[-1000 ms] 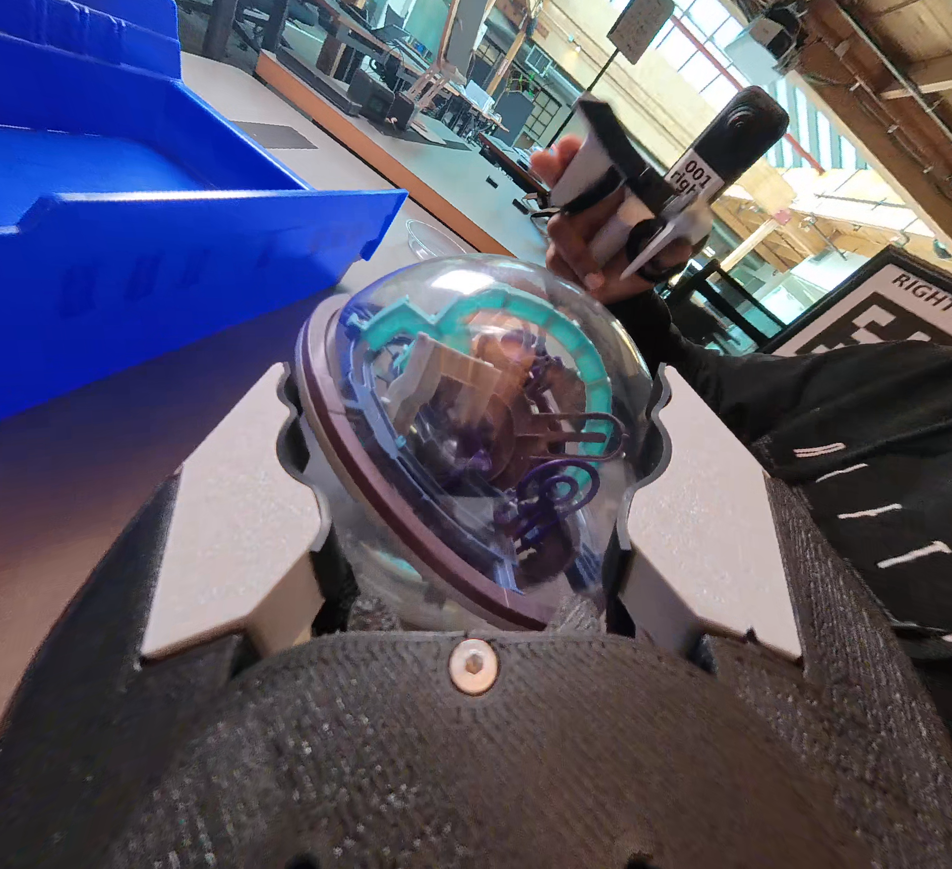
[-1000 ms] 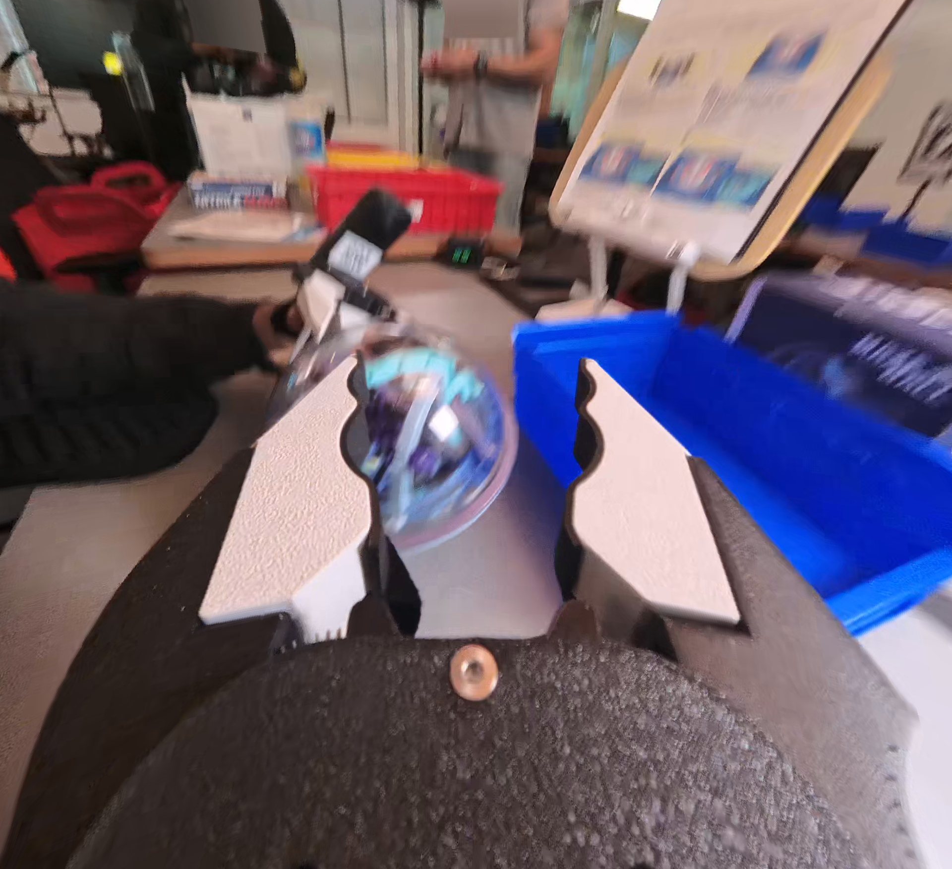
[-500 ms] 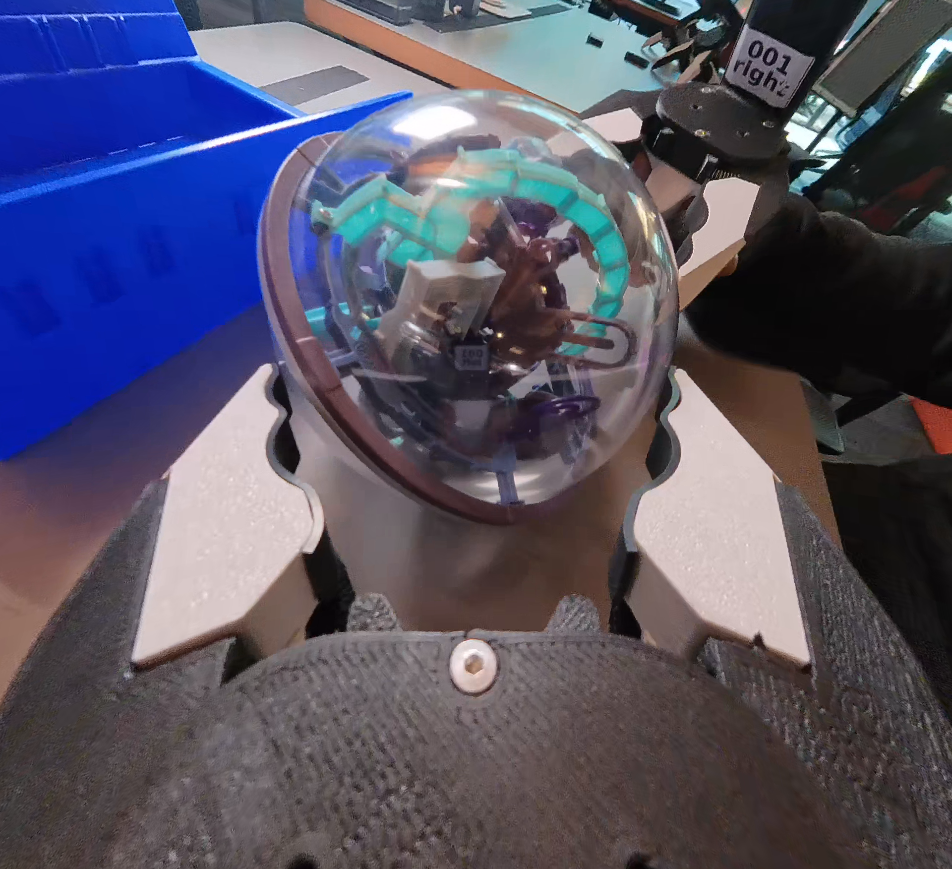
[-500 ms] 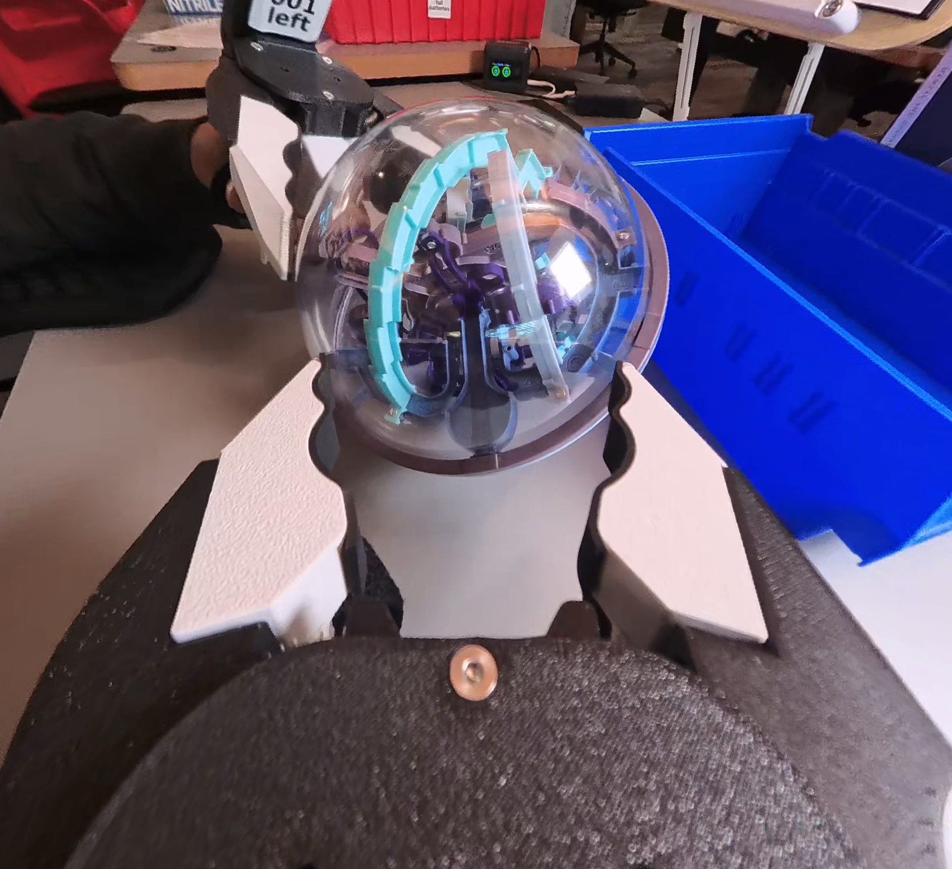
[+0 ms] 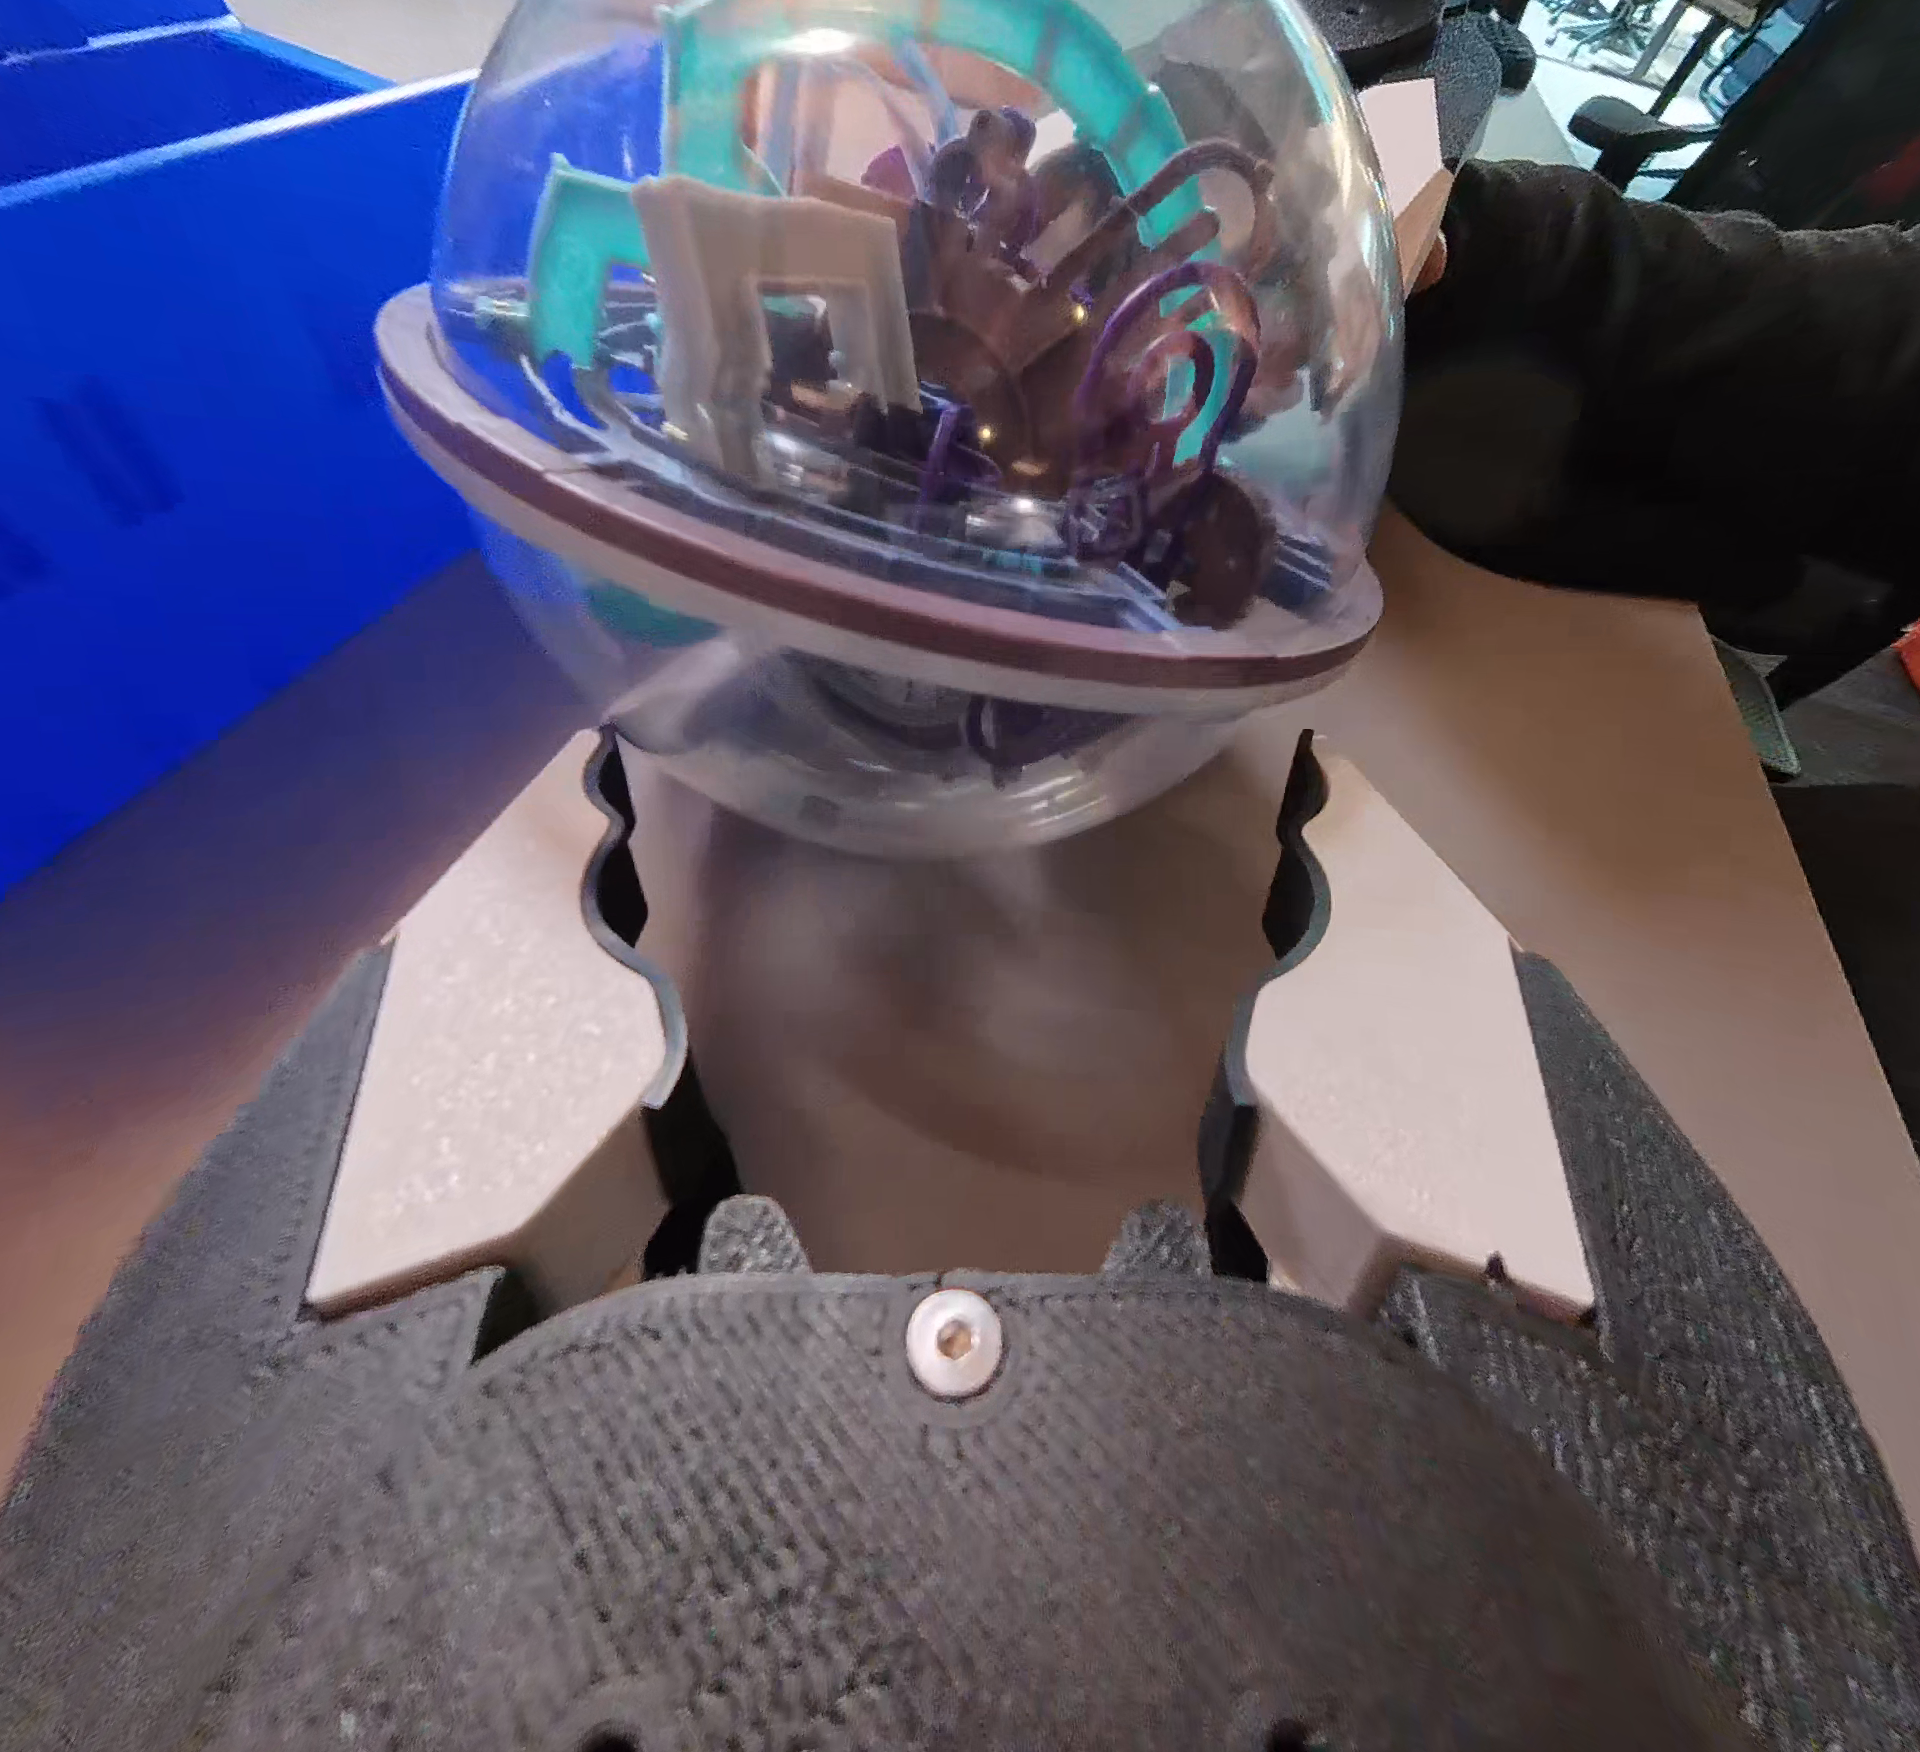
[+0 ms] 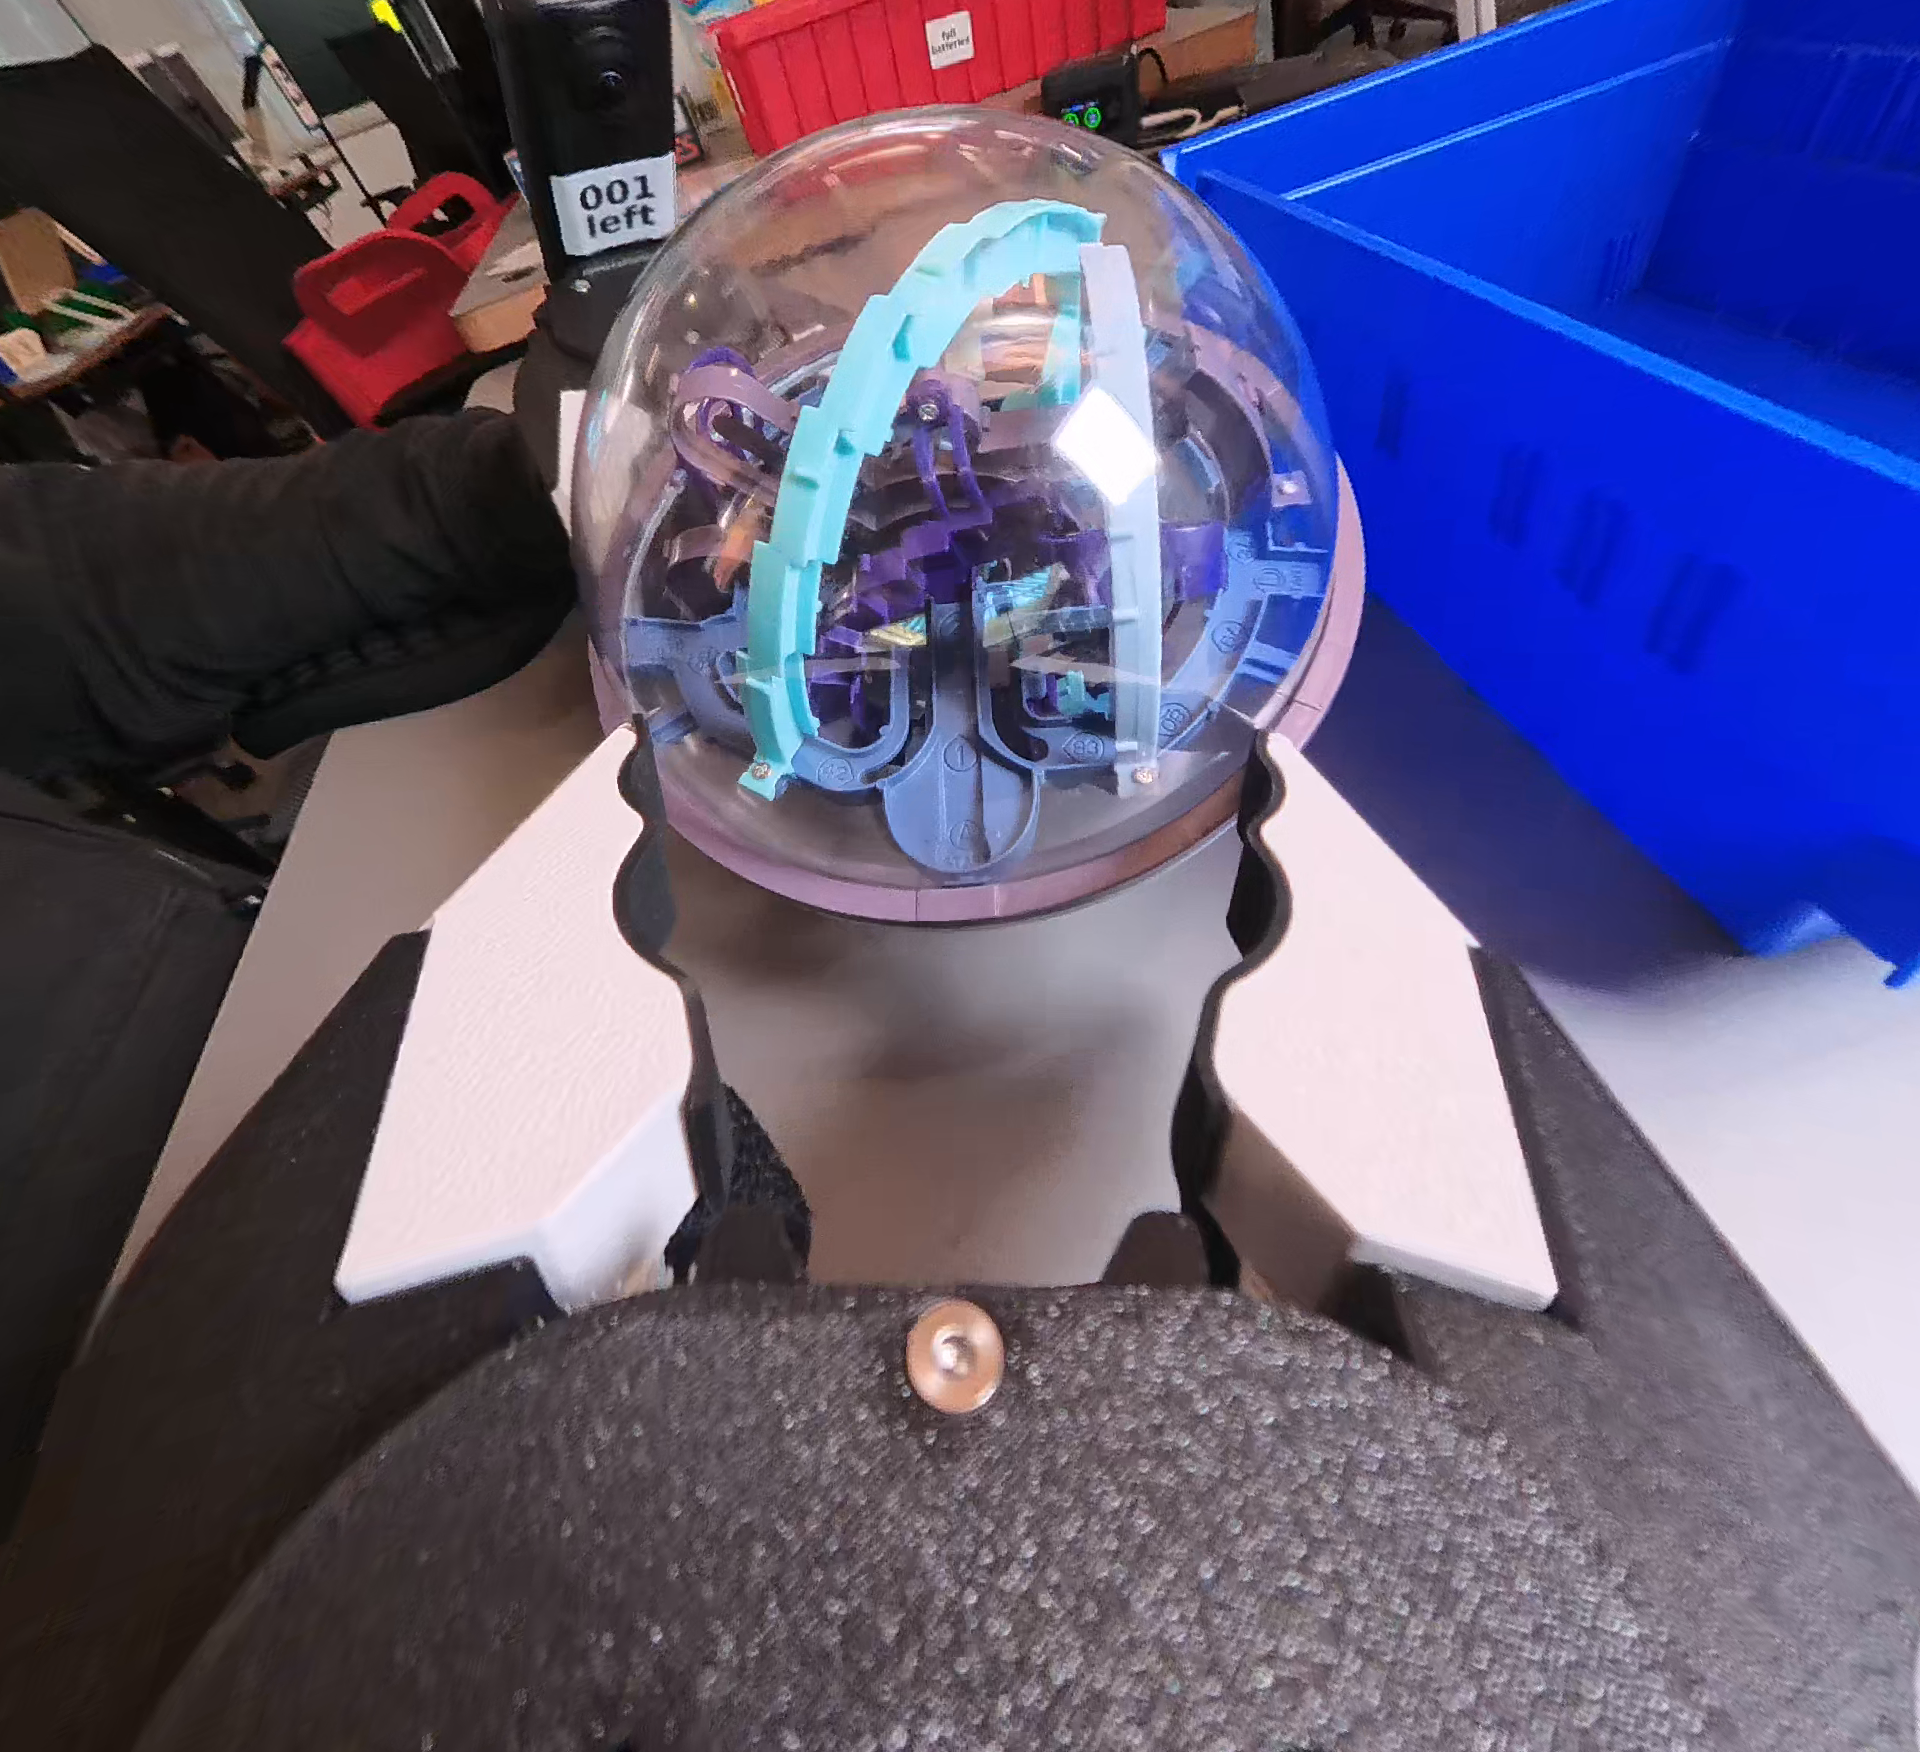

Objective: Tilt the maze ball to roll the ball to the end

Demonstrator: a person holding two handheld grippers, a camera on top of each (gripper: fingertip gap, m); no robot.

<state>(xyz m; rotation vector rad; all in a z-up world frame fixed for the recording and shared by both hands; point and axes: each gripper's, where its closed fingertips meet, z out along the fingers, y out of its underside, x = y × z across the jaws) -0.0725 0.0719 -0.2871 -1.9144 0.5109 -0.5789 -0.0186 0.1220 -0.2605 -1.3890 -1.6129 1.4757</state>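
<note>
The maze ball is a clear sphere with a purple rim and teal, purple and grey tracks inside. It sits just above the tan table. My left gripper hugs its lower half, the rim just above the fingertips. My right gripper grips the ball from the opposite side, fingertips against its sides. Each gripper shows behind the ball in the other's view: the right one, the left one. I cannot pick out the small rolling ball.
A large blue bin stands close beside the ball, at the right in the right wrist view. Black sleeves rest on the table. A red bin sits on a far desk. The table edge is near.
One second ago my left gripper held the ball up alone. The right gripper came in and closed around it. The ball's rim has turned from steep to nearly level in the left wrist view.
</note>
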